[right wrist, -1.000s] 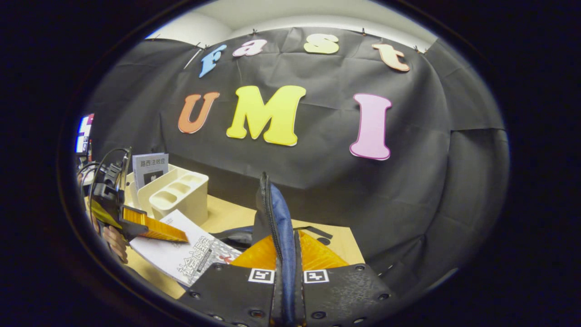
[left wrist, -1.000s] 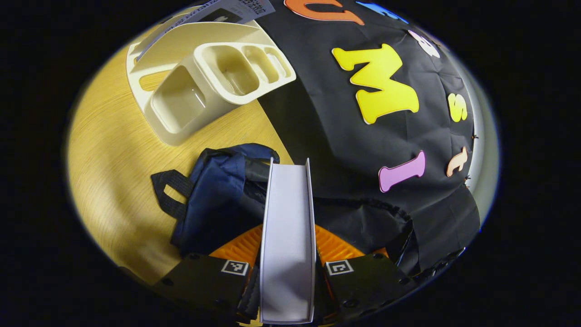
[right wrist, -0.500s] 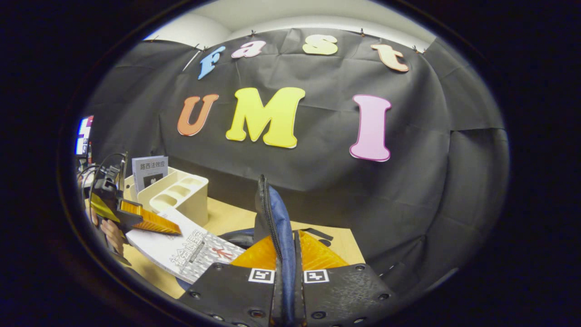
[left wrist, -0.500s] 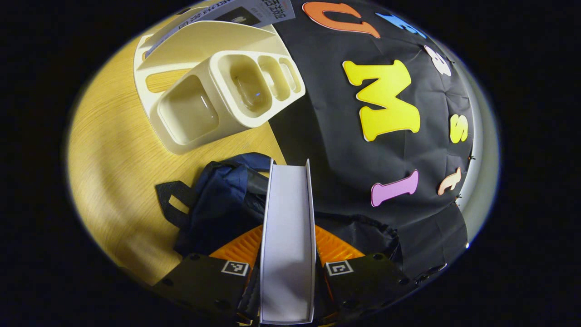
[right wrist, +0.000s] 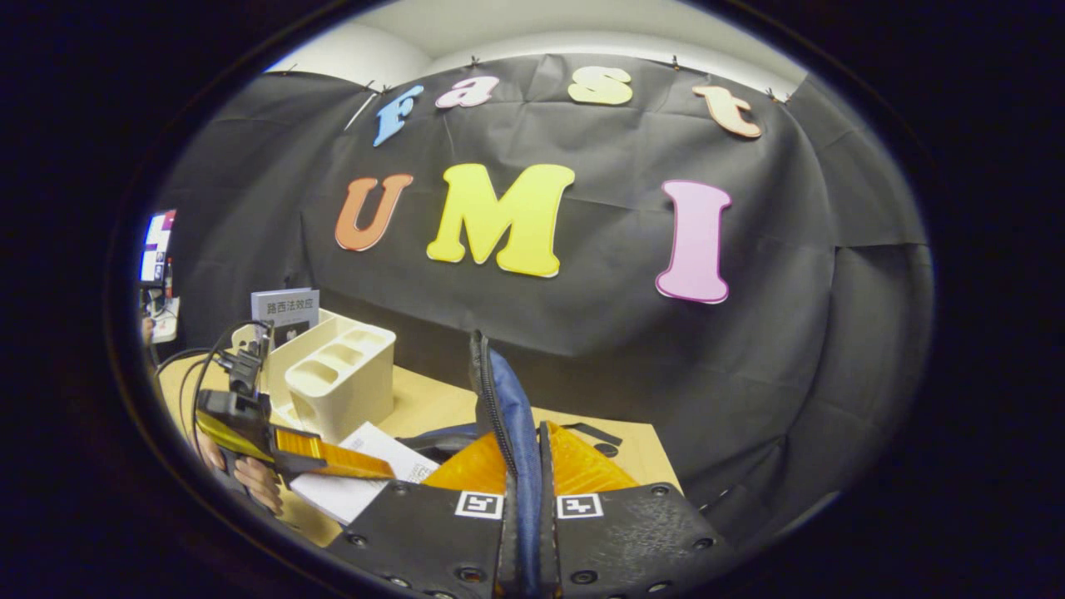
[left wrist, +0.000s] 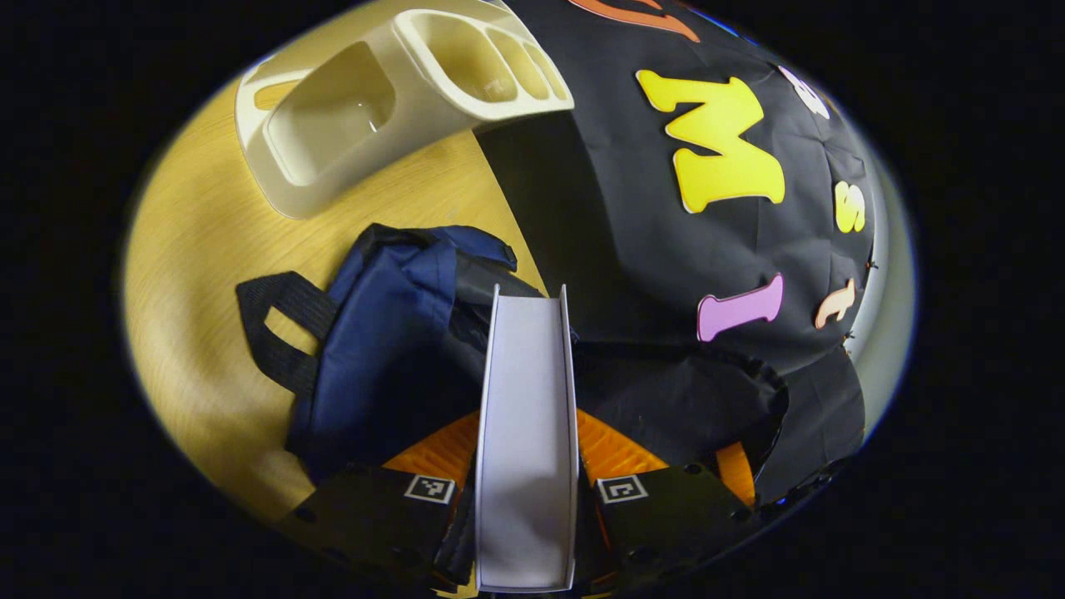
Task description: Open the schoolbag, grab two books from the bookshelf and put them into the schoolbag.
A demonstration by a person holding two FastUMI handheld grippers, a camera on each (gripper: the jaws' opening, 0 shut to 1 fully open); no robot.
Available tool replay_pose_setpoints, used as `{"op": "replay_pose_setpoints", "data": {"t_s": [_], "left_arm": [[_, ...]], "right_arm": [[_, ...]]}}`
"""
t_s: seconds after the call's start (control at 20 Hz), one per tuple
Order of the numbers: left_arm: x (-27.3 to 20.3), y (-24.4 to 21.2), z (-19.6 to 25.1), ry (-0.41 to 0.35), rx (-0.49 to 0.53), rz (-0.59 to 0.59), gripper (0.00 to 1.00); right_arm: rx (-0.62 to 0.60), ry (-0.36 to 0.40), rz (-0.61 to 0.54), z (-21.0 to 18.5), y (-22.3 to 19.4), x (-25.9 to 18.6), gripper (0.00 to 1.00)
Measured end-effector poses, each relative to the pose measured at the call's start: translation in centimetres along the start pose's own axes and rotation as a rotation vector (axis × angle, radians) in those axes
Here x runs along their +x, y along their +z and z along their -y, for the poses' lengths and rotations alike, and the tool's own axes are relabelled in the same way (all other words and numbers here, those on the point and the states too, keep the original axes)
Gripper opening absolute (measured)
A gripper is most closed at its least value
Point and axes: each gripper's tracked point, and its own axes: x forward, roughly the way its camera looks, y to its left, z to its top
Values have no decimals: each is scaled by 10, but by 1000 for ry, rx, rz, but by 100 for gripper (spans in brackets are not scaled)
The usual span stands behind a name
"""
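Left gripper point(left wrist: 527, 487): both fingers clamped on a white-paged book point(left wrist: 527, 433), held page-edge toward the camera and running straight out between the fingers. In the right gripper view this book point(right wrist: 362, 470) lies nearly flat beside the bag, with the left gripper point(right wrist: 333, 457) and the hand point(right wrist: 250, 482) holding it at lower left.

The book's far end is over the navy-blue fabric schoolbag point(left wrist: 391, 333), which lies crumpled on the pale wooden counter point(left wrist: 191, 274). A black webbing strap point(left wrist: 279, 324) loops out from the bag's left side.

Right gripper point(right wrist: 524, 507): fingers closed on an upright flap of the schoolbag point(right wrist: 503, 416), its zipper edge running up the flap.

Cream plastic bookshelf with several compartments point(left wrist: 374, 108) stands on the counter beyond the bag, well apart from it. A second, grey-covered book point(right wrist: 285, 309) stands upright in the bookshelf point(right wrist: 337, 374).
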Motion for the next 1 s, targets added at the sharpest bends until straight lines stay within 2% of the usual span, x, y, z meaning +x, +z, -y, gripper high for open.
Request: {"op": "replay_pose_setpoints", "data": {"t_s": [0.15,0.25,0.35,0.45,0.55,0.6,0.7,0.75,1.0], "left_arm": [[17,-4,2,33,173,65,48],[25,-8,10,35,193,92,48],[32,2,12,40,224,173,48],[36,11,7,51,193,251,49],[42,5,-7,57,125,251,49],[41,2,-12,57,89,241,49],[35,-5,-18,51,74,229,49],[31,-8,-21,46,56,227,49],[17,-21,-31,31,22,265,50]], "right_arm": [[5,14,5,-5,3,-2,9],[5,17,17,-7,7,-4,8],[9,22,25,-11,10,-6,8],[17,30,26,-13,10,-7,8],[26,32,30,-14,10,-7,5],[28,29,31,-13,11,-7,8],[42,28,31,-10,8,-9,5],[47,24,29,-7,6,-10,12],[95,18,28,-2,2,-12,8]]}}
